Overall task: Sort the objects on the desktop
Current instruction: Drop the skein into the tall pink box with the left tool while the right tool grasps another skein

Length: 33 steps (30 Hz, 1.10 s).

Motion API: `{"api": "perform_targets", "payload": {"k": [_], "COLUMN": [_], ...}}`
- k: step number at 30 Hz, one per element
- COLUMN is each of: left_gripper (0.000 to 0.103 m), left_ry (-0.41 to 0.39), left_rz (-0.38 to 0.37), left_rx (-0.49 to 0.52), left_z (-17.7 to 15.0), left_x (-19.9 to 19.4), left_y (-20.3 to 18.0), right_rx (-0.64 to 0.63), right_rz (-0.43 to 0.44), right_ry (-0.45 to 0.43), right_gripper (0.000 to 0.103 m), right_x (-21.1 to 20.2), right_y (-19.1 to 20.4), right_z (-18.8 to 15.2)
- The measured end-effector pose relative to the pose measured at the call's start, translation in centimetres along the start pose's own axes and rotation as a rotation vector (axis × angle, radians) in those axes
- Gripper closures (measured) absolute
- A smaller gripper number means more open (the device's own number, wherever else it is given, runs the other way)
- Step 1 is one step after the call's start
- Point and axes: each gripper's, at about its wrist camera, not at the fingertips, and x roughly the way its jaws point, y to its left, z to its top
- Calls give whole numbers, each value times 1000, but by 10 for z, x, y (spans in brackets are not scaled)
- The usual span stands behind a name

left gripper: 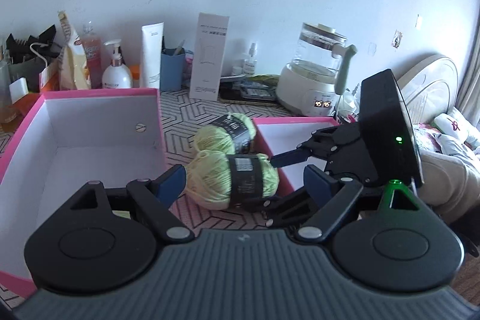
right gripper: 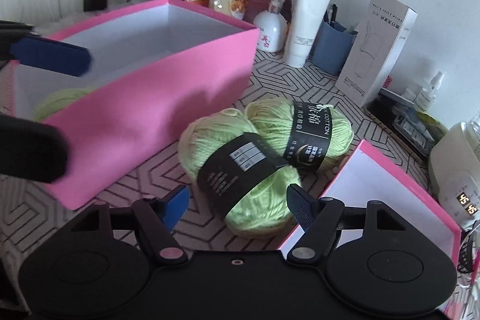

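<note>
Patterned desk covering (right gripper: 288, 77) with a geometric line print carries the work area, backed by a pale wall and a row of toiletries.

**Task object.** Two light-green yarn skeins with black paper bands lie touching each other on the covering, between a deep pink box (right gripper: 168, 98) and a shallow pink lid (right gripper: 390, 188). The near skein (right gripper: 240, 167) lies directly ahead of the right gripper (right gripper: 237, 206), its lower end between the two blue fingertips. The far skein (right gripper: 303, 131) lies beyond it, ahead and slightly right. A third patch of green yarn (right gripper: 60, 101) shows inside the deep box, ahead and well to the left.

**Gripper state.** Right gripper: fingers spread apart, straddling the near skein's end, not yet closed on it. Left gripper (left gripper: 243, 182): fingers also apart, holding nothing; the near skein (left gripper: 231, 179) sits just ahead between its fingertips, with the deep box (left gripper: 90, 134) at front left.

**Step in hand.** Judged from the layout, the right gripper is set up to grasp the near skein for transfer into the deep box.

**Next move.** Advance slightly, close on the skein body near the band, lift clear of the box wall. Soft yarn will compress; a shallow grip on the end may slip.
</note>
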Motion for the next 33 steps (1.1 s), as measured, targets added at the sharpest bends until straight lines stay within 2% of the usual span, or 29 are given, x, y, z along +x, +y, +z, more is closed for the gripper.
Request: {"api": "perform_targets", "payload": {"k": [7, 10, 12, 15, 20, 26, 31, 33], "left_gripper": [17, 16, 16, 16, 16, 16, 15, 14], "left_ry": [-16, -27, -37, -53, -78, -105, -115, -106], "left_rz": [9, 8, 12, 29, 25, 44, 61, 68], "left_rx": [-57, -88, -102, -110, -118, -138, -152, -168], "left_z": [-2, -5, -7, -10, -14, -18, -20, -19], "left_x": [-5, -9, -11, -12, -19, -34, -46, -47], "left_y": [37, 49, 55, 62, 70, 83, 95, 102], "right_rx": [18, 35, 72, 171, 273, 307, 316, 299], "right_rz": [20, 48, 35, 44, 33, 22, -22, -10], "right_ry": [74, 105, 84, 2, -100, -179, -254, -288], "right_gripper": [19, 30, 37, 42, 43, 44, 44, 46], "right_x": [38, 48, 41, 16, -22, -46, -66, -73], "right_y": [-2, 9, 13, 9, 16, 28, 31, 37], "right_z": [13, 14, 14, 12, 2, 0, 12, 24]}}
